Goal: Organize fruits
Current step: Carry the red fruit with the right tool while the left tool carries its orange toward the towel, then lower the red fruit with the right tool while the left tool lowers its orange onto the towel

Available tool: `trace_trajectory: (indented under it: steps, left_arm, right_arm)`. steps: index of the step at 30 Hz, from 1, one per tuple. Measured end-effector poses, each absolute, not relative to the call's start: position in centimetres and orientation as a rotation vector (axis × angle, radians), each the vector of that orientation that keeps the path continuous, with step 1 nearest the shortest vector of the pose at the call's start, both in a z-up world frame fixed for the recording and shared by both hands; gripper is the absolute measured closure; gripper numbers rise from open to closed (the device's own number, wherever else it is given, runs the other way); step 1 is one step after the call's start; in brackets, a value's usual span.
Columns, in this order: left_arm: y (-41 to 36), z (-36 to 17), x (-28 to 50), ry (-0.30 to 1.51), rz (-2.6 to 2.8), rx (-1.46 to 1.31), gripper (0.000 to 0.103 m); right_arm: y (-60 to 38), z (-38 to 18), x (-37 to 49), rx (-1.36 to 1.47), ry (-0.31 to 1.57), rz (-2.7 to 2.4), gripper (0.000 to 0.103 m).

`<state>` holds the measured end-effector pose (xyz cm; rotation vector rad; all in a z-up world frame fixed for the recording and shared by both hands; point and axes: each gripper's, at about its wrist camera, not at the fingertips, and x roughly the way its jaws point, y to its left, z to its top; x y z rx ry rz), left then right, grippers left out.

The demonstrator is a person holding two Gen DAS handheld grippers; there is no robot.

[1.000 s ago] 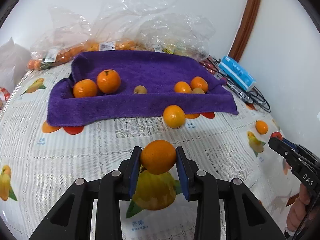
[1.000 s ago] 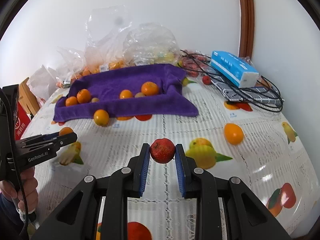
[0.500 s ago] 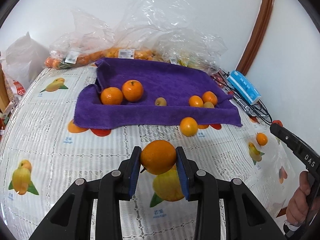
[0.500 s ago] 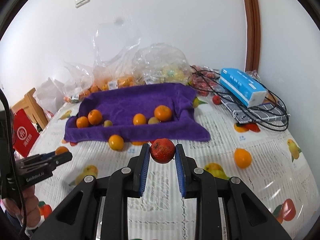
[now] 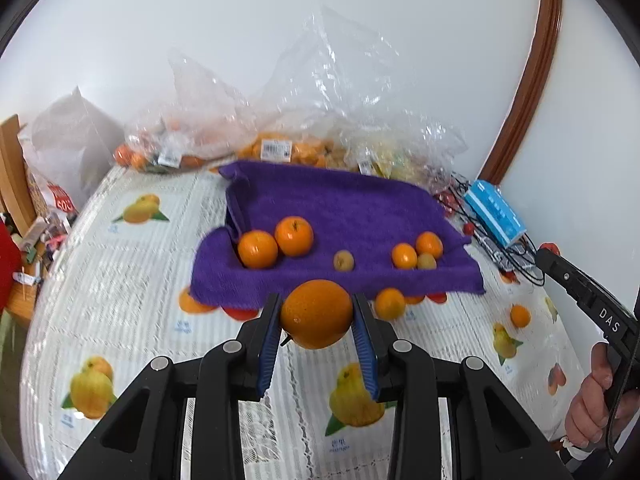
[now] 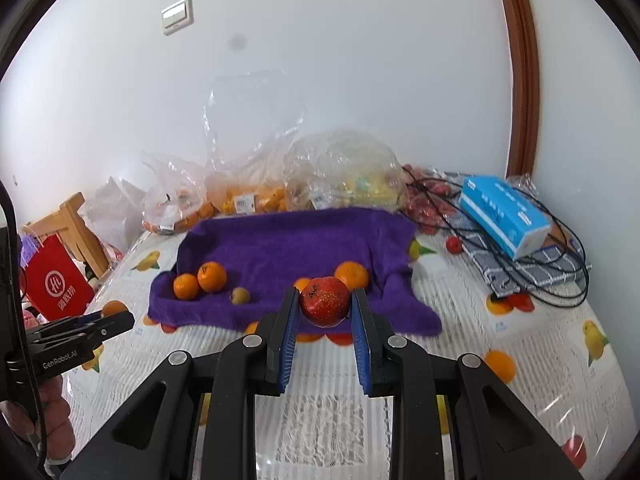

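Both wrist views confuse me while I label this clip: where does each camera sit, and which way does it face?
Left wrist: on the left tool, which clamps an orange; faces the purple towel; the right hand shows at the right edge.
Right wrist: on the right tool, which clamps a red fruit; faces the same towel; the left hand shows at the left edge.
Shared: towel, blue box, fruit bags.

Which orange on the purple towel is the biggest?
The orange with the dark stem mark, second from the left on the purple towel. It looks a bit bigger than its neighbour and clearly bigger than the right-hand pair.
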<state>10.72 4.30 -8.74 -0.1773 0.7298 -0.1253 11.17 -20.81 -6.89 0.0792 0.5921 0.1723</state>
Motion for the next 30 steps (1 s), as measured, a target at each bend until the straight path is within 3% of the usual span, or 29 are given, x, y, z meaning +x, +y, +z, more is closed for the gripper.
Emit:
trace_trajectory:
  steps: [30]
  left_arm:
    - [4.0,-5.6,18.1,0.693,-0.139,-0.186,0.07]
  right_arm:
    - [-19.3,-4.4,18.1,0.062,0.572,0.204,0.078]
